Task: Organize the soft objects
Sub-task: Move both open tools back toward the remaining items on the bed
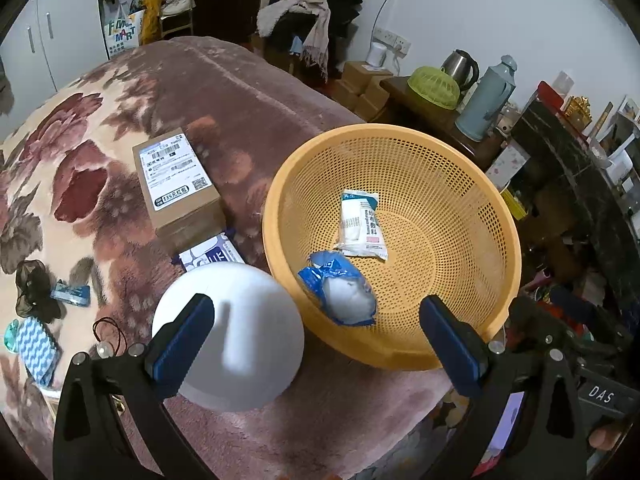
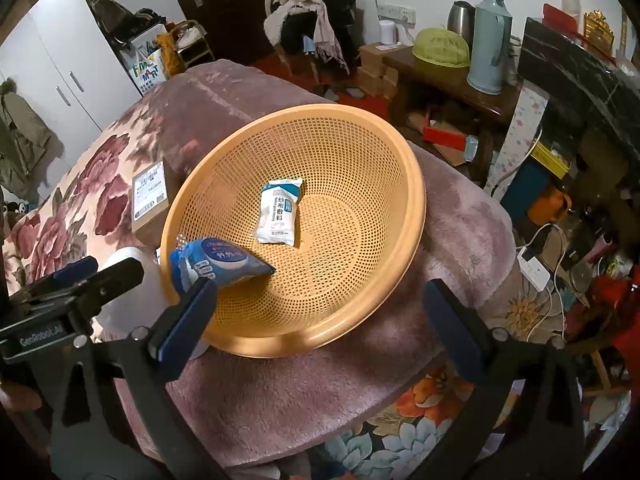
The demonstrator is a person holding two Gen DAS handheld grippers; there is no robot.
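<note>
Both my grippers, left & right, hung w/ jaws wide apart, empty, near the orange basket. Blue pack leaned on its near wall, gauze pack lay mid-basket. Risk as I judged it: white ball touching the basket's outer rim could roll off if bumped.

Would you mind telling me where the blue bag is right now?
The blue bag lies inside the orange basket, against its near-left wall, just in front of the white packet.

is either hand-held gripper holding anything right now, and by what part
Nothing is held. The left hand-held gripper and right hand-held gripper are both open, over the basket.
</note>
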